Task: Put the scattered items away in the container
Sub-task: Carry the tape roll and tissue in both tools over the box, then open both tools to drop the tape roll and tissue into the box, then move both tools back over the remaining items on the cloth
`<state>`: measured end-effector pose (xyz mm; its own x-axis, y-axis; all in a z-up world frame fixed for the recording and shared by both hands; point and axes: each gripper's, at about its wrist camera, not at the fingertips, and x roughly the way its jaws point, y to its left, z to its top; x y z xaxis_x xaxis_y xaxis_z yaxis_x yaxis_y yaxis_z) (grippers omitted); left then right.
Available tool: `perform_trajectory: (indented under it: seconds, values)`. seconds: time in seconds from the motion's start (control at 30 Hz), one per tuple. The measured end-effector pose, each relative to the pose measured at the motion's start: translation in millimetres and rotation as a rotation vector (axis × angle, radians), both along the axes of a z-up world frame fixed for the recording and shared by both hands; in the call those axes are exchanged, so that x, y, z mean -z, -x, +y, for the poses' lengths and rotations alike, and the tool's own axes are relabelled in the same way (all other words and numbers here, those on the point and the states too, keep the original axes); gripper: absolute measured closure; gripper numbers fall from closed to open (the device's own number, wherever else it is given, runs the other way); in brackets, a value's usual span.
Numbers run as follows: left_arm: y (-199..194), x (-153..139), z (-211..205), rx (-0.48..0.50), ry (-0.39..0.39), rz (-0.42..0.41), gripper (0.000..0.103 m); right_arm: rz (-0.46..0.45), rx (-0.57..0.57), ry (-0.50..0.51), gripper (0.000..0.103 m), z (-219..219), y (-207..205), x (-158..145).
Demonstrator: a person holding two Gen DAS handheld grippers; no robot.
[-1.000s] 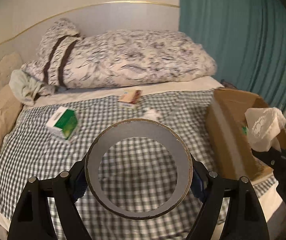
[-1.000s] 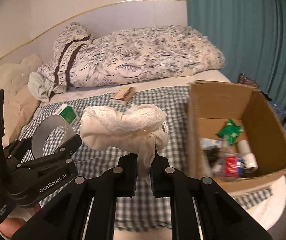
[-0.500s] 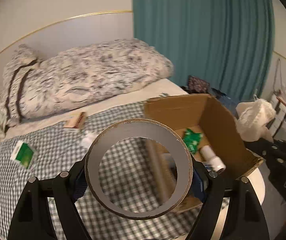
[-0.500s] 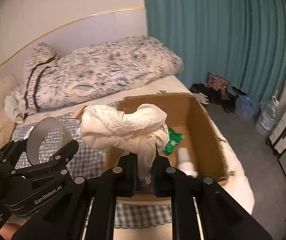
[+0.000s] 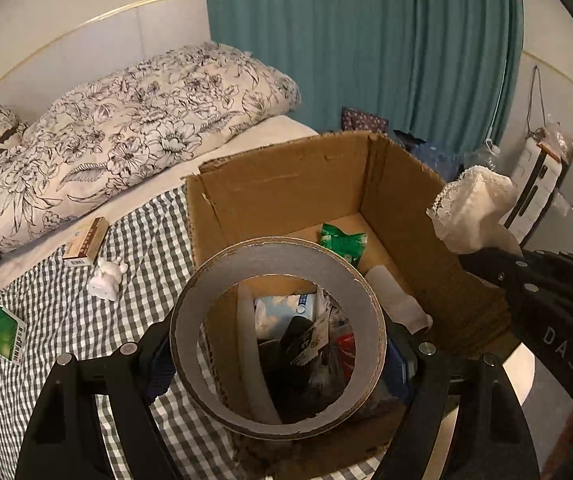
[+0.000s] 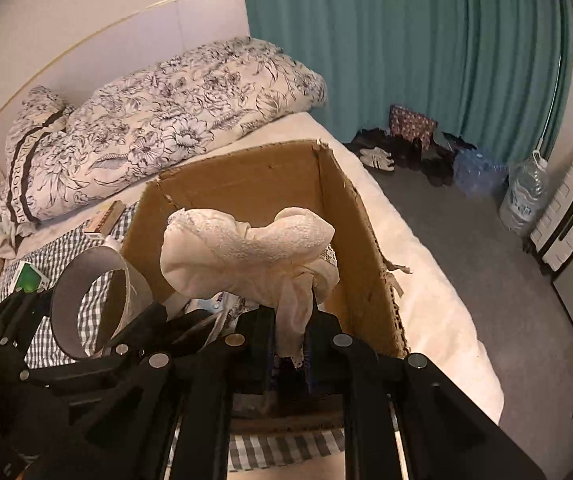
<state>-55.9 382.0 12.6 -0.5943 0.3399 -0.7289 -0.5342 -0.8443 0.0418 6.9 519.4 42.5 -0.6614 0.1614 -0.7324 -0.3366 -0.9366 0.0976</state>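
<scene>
Both grippers have swung from the bed to over the cardboard box, frame centre. Left gripper fingers clamp the tape roll; right gripper fingers pinch the white cloth. Inside lie a green packet, a white tube and wrappers.

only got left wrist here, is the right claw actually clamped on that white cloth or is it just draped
Observer: Clamped. The right wrist view shows the right claw pinching the white cloth by its hanging tail.
Operator: is it over the box
Observer: There, the cloth's bulk sits in front of the cardboard box opening, near its front wall.
Operator: and my tape roll
Observer: The tape roll shows beside the box's left wall, with checked sheet visible through its hole.
</scene>
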Motion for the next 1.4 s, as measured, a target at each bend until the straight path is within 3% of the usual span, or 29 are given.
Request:
perform_trajectory:
  seconds: [0.1, 0.13, 0.17, 0.2, 0.23, 0.3, 0.67, 0.97, 1.13, 1.4]
  values:
    - [2, 2, 2, 0.004, 0.003, 0.007, 0.018, -0.01, -0.003, 0.004, 0.089, 1, 5, 6]
    - [2, 3, 4, 0.012, 0.008, 0.009, 0.013, -0.009, -0.007, 0.008, 0.084, 0, 7, 8]
    - [2, 4, 6, 0.017, 0.025, 0.014, 0.003, -0.007, -0.019, 0.009, 0.059, -2, 9, 8]
    - [0, 5, 8, 0.016, 0.054, 0.028, 0.0, -0.008, -0.029, -0.008, 0.026, -6, 10, 7]
    - [-2, 7, 9, 0.015, 0.079, 0.046, 0.0, -0.005, -0.019, -0.038, 0.017, -8, 10, 6]
    - [-6, 7, 8, 0.028, 0.098, 0.067, 0.0, 0.019, -0.002, -0.096, 0.016, -17, 7, 0]
    - [-6, -17, -38, -0.034, 0.031, 0.066, 0.0, 0.057, -0.024, -0.066, 0.016, -41, 1, -17]
    - [-15, -25, -114, -0.153, -0.014, 0.02, 0.0, 0.1, -0.051, -0.043, 0.016, -79, -15, -29]
    - [-24, -16, -170, -0.248, -0.02, 0.004, 0.0, 0.106, -0.104, -0.016, 0.016, -117, -26, -22]
    - [-28, 14, -259, -0.404, -0.013, -0.053, 0.0, 0.057, -0.218, 0.003, 0.016, -202, -26, 15]
